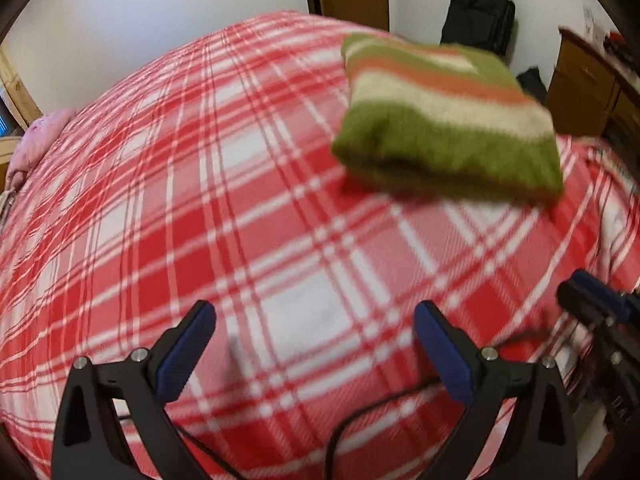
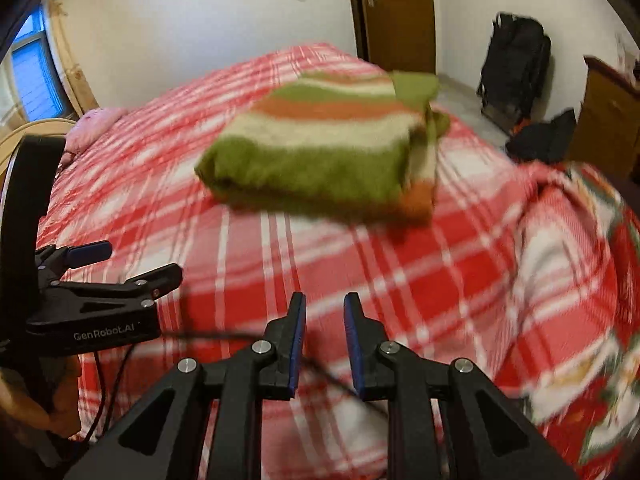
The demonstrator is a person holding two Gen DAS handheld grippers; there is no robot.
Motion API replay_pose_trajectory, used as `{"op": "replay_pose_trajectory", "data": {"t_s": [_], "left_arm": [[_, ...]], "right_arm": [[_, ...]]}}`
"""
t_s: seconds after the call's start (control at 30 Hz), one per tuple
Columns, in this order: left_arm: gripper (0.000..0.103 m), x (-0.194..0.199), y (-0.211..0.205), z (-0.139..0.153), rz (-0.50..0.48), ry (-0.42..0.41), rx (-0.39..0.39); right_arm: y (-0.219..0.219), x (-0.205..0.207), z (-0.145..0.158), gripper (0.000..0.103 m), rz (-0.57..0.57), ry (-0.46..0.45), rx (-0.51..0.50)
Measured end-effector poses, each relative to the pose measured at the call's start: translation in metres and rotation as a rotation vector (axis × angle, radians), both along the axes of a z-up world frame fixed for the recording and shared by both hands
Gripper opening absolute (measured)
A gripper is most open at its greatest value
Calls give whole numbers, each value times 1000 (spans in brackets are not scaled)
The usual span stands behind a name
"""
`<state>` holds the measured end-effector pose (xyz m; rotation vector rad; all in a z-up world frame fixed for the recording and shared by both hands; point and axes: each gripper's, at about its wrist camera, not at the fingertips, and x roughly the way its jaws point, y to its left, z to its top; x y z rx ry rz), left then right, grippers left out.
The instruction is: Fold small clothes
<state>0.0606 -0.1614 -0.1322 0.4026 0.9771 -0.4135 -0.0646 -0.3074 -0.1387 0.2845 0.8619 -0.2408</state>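
Red plaid bedspread [image 1: 200,208] on bed; pink pillow [image 1: 44,136] far left; black backpack [image 2: 516,68] by brown door [image 2: 396,12]; wooden cabinet [image 1: 588,84] right.

The folded cloth [image 1: 444,116] at upper right looks thick and fuzzy, a matt woolly knit. The bed cover [image 1: 200,200] beneath is soft, matt fleece-like fabric. The left gripper [image 1: 316,344] is matt black plastic with textured blue pads [image 1: 184,356] and shiny metal pins; the door [image 2: 400,12] is smooth, slightly glossy wood.
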Motion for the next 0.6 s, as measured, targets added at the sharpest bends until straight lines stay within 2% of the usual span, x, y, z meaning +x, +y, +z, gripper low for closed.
{"op": "replay_pose_trajectory", "data": {"t_s": [0.13,0.17,0.2,0.27,0.4,0.6], "left_arm": [[102,-26,6,-4,-41,-19,45],[102,-31,9,-3,-47,-27,49],[102,-36,12,-1,-50,-35,48],[102,-40,19,7,-47,-52,31],[102,-46,37,40,-1,-131,-36],[103,-64,59,101,27,-314,-146]], "right_arm": [[2,-17,10,22,-22,-5,8],[2,-19,13,27,-24,-10,17],[2,-22,19,42,-27,-26,35],[4,-28,31,64,-34,-82,63],[11,-33,59,66,-49,-161,17],[17,-58,117,66,-120,-333,-131]]}}
